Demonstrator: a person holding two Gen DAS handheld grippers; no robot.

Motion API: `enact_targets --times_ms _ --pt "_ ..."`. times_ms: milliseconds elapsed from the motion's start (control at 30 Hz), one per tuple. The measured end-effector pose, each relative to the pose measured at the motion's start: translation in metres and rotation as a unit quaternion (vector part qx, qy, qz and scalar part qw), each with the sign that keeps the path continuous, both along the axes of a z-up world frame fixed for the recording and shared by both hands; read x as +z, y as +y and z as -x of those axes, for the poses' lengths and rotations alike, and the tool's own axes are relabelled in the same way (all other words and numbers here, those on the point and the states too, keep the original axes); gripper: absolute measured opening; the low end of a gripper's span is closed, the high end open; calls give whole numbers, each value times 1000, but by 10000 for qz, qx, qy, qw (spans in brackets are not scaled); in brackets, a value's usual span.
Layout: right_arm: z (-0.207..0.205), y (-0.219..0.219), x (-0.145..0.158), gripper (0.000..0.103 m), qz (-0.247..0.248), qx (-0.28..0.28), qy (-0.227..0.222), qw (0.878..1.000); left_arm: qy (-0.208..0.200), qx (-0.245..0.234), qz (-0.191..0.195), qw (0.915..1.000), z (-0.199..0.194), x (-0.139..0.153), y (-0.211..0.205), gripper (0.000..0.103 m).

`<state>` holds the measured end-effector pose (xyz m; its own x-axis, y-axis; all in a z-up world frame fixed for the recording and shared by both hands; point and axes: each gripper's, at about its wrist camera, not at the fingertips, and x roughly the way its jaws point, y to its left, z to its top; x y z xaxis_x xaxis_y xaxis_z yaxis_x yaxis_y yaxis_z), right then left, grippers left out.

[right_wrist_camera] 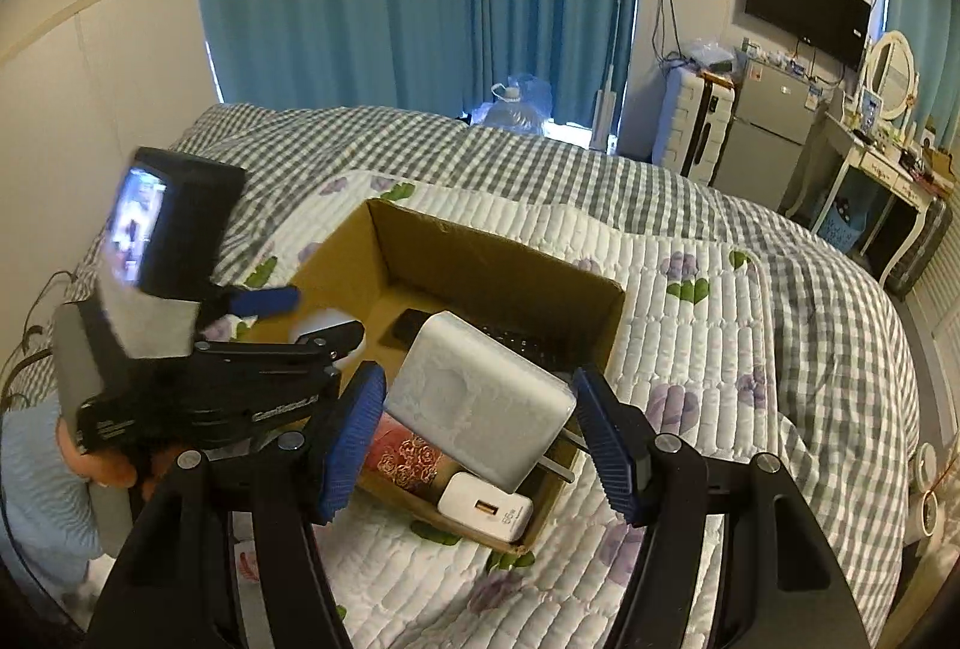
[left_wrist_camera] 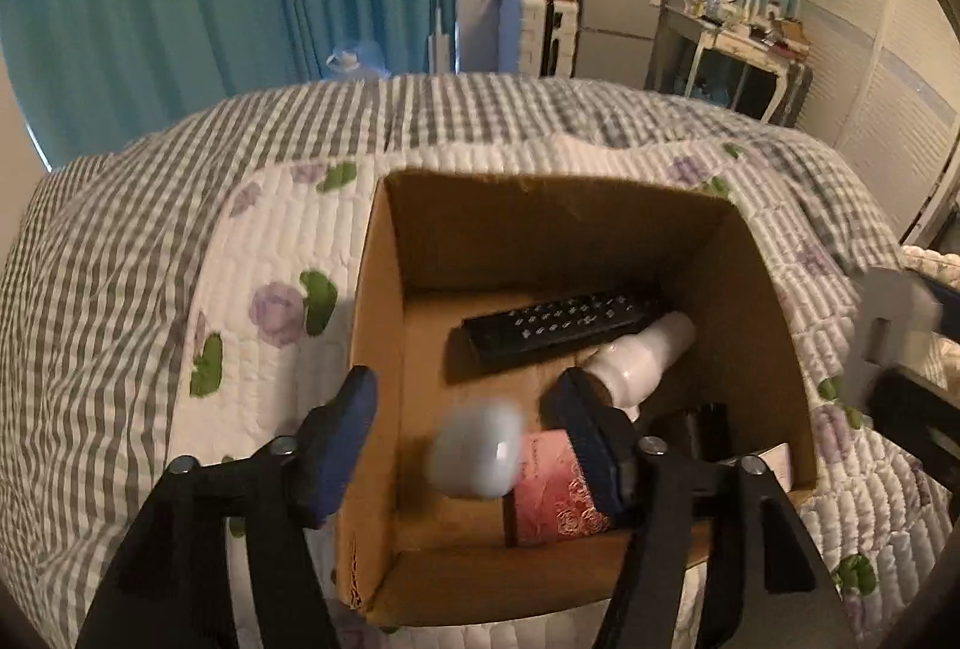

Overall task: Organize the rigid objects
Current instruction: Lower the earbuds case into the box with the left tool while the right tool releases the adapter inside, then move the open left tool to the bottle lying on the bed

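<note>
Grips a white power adapter (right_wrist_camera: pixel 474 397) in the right tongs (right_wrist_camera: pixel 480 373), pads seemingly pressed to its two sides, prongs turned toward 5 o'clock, tilted so as to go in flat rather than prongs-first. Hangs it over the near half of the cardboard box (left_wrist_camera: pixel 372 349) on the quilted bed (left_wrist_camera: pixel 180 259), probably to lower it into the free floor beside what is already packed. Spreads the left tongs (left_wrist_camera: pixel 463 379) wide above the box's 7 o'clock corner, touching nothing; leaves a pale rounded object (left_wrist_camera: pixel 477 448) between them, too smeared to name and impossible to place as either dropping or resting. Inside the box: a black remote (left_wrist_camera: pixel 558 328) laid toward 12 o'clock, a white bottle (left_wrist_camera: pixel 642 355) on its side at 2 o'clock, a pink patterned carton (left_wrist_camera: pixel 558 493) at 6 o'clock, a small white charger (right_wrist_camera: pixel 486 508) at the near corner in the right wrist view. Hides part of the carton behind the right-hand finger of the left tongs; cuts off a dark item at 4 o'clock, not identifiable. Cannot confirm pad contact on the adapter's far face.
</note>
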<state>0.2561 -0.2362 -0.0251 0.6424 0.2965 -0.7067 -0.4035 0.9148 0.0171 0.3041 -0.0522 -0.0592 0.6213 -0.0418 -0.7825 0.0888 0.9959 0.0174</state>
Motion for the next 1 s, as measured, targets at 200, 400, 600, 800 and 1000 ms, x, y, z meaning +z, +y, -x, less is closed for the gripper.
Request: enact_targets --times_ms 200,400,600,800,1000 --pt "-30 -4 -10 65 -84 -140 80 9998 -400 -45 58 9992 8 26 4 79" --pt "-55 -4 -16 70 -230 -332 -14 9992 -790 120 50 9968 25 49 13 90" --pt "-37 -1 -1 85 -137 -491 -207 9985 -1176 192 -55 9929 62 71 17 103" --pt "21 -10 28 93 -67 -720 -514 9961 -1525 242 -7 9880 114 91 20 103" --pt "91 -15 48 101 176 -848 -824 9928 -1619 298 43 9864 157 88 26 103"
